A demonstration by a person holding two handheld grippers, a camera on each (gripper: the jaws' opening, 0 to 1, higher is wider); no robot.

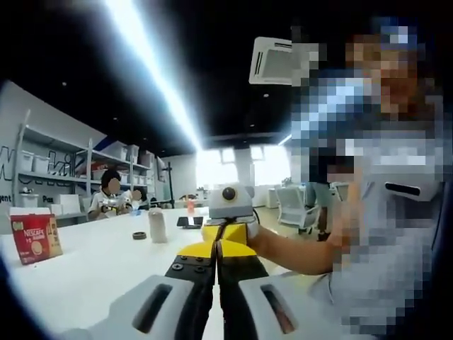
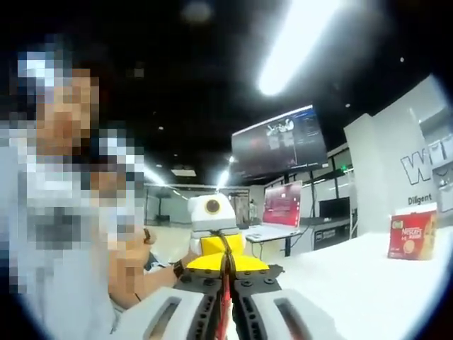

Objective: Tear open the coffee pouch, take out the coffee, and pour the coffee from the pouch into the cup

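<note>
A thin red coffee pouch point(image 2: 226, 308) stands edge-on between the jaws of my right gripper point(image 2: 226, 275), which is shut on it. My left gripper point(image 2: 224, 253), yellow with a white top, faces it tip to tip, its jaws pressed together at the pouch's far end. In the left gripper view, my left gripper point(image 1: 216, 265) is shut and meets the yellow right gripper point(image 1: 219, 244); the pouch is hidden between the jaws there. A pale cup point(image 1: 157, 225) stands farther back on the white table point(image 1: 92, 273).
A red Nescafe box point(image 1: 35, 241) point(image 2: 412, 236) stands on the table. Near the cup lie a black ring point(image 1: 139, 235) and a dark phone point(image 1: 190, 222). The person's forearm point(image 1: 294, 251) reaches in. People sit at the table's far end by shelves point(image 1: 49, 166). A laptop point(image 2: 282, 207) and a large screen point(image 2: 279, 142) stand behind.
</note>
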